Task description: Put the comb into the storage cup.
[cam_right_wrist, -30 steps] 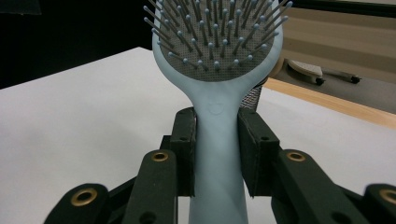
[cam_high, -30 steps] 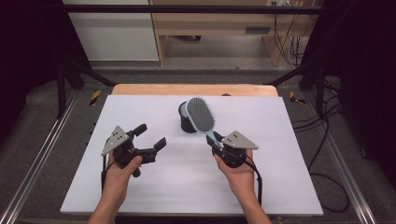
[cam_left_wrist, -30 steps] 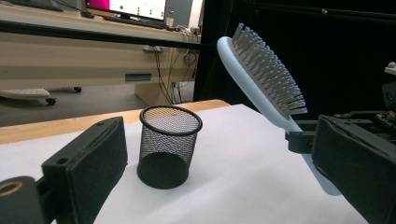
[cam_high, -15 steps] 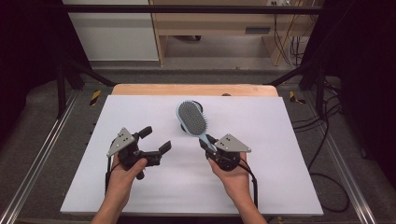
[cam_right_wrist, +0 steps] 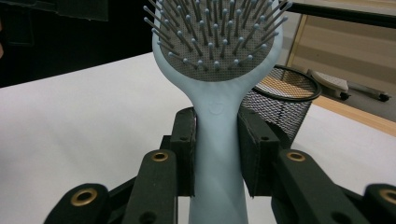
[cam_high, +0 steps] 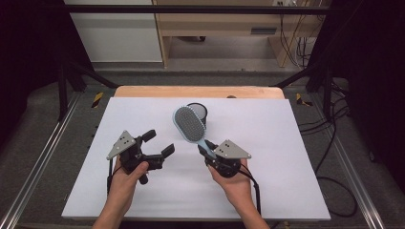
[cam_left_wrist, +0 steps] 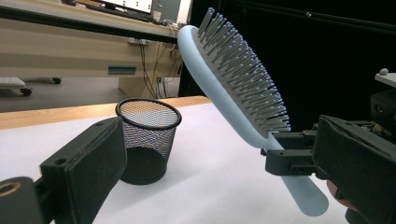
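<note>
On my left, the left gripper (cam_high: 159, 143) hovers low over the white counter (cam_high: 286, 157) with its fingers spread and nothing between them. To its right, my right gripper (cam_high: 207, 149) has its fingers pinched on the handle of the pale blue plastic paddle hairbrush (cam_high: 189, 125), held clear of the counter with its bristled head tilted toward the black wire-mesh cup (cam_high: 199, 112) just behind it. I judge this a carry, either toward the cup or into a handover, so next I need a steady wrist and a firm pinch.

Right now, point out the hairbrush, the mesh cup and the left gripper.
hairbrush (cam_high: 187, 123), high view, on the bristle pad of its head.
mesh cup (cam_left_wrist: 148, 140), left gripper view, on its mesh wall.
left gripper (cam_high: 158, 143), high view, midway between its open jaws.
</note>
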{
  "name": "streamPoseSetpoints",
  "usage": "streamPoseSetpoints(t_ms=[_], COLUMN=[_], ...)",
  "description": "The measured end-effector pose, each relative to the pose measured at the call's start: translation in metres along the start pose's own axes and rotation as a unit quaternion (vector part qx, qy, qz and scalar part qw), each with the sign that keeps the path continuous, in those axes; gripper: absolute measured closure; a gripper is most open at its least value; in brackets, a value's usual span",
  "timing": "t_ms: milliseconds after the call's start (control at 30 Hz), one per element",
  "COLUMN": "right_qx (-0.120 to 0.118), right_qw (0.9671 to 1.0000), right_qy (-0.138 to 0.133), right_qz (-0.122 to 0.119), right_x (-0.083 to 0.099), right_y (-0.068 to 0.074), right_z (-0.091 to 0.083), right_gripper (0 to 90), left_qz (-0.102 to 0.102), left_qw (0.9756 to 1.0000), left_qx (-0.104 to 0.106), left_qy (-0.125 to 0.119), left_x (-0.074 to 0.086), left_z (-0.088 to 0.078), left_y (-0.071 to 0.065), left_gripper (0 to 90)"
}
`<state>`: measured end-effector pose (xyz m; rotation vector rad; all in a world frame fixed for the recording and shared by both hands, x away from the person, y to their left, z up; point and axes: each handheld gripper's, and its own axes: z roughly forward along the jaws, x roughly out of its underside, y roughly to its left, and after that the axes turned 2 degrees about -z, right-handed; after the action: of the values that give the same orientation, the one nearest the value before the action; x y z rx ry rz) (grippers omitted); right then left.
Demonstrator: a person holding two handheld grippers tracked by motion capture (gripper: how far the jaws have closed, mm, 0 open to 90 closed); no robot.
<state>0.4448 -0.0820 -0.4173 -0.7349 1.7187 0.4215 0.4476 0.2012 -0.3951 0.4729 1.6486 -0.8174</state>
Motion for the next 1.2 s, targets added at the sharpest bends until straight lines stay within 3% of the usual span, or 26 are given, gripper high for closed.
streamPoseSetpoints(t_ms=[300, 533, 767, 1200], right_qx=[-0.016, -0.030, -0.037, -0.040], right_qw=[0.9997, 0.9989, 0.9983, 0.9985], right_qy=[-0.005, -0.005, -0.003, -0.003], right_qz=[-0.017, -0.036, -0.044, -0.037], right_x=[-0.002, -0.002, -0.002, -0.001], right_y=[0.013, 0.024, 0.031, 0.030], right_z=[0.003, 0.007, 0.011, 0.013], right_gripper=[69.7, 69.7, 69.7, 69.6], left_qz=[-0.010, -0.037, -0.040, -0.045], left_qw=[0.9999, 0.9990, 0.9989, 0.9987], left_qx=[0.007, 0.025, 0.024, 0.022], left_qy=[0.004, 0.002, 0.005, 0.006], left_x=[0.001, 0.002, 0.004, 0.006], left_z=[0.001, 0.001, 0.001, 0.000], left_y=[0.000, 0.001, 0.002, 0.006], left_gripper=[2.8, 2.9, 2.9, 3.0])
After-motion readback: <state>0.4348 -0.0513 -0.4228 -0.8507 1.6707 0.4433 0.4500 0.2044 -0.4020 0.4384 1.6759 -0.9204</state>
